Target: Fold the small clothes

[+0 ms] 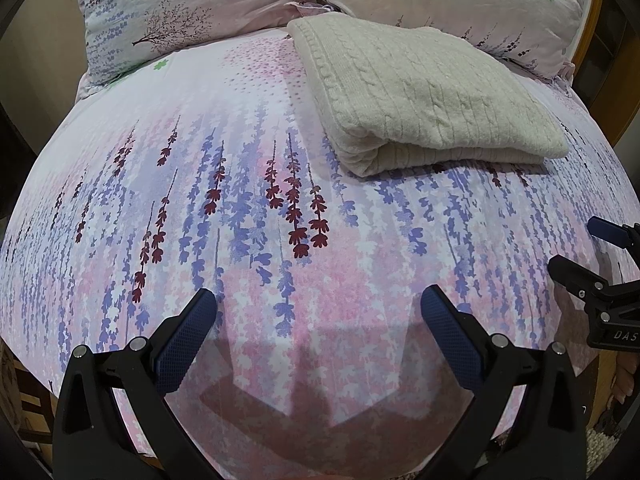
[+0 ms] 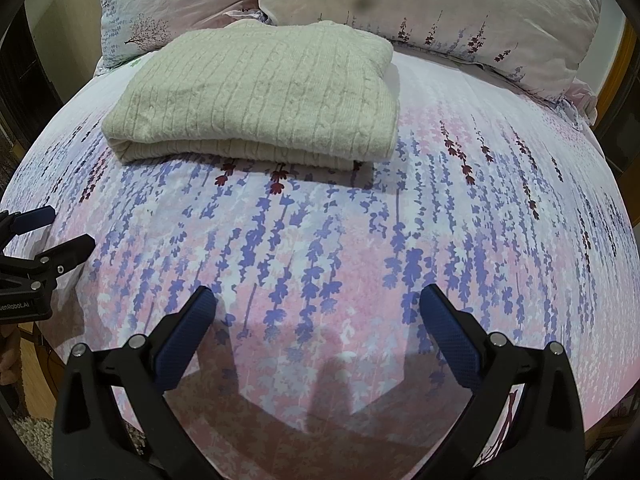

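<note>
A cream cable-knit sweater [image 1: 420,92] lies folded in a neat rectangle on the floral bedsheet [image 1: 240,200], near the pillows; it also shows in the right wrist view [image 2: 260,92]. My left gripper [image 1: 318,304] is open and empty, held above the sheet well short of the sweater. My right gripper [image 2: 318,304] is open and empty too, over the sheet in front of the sweater. Each gripper shows at the edge of the other's view: the right gripper [image 1: 580,248], the left gripper [image 2: 60,232].
Two floral pillows [image 1: 168,12] [image 2: 440,4] lie at the head of the bed behind the sweater. A wooden bed frame [image 2: 624,80] runs along the right side. The floor and a rug [image 2: 28,436] show below the bed's near edge.
</note>
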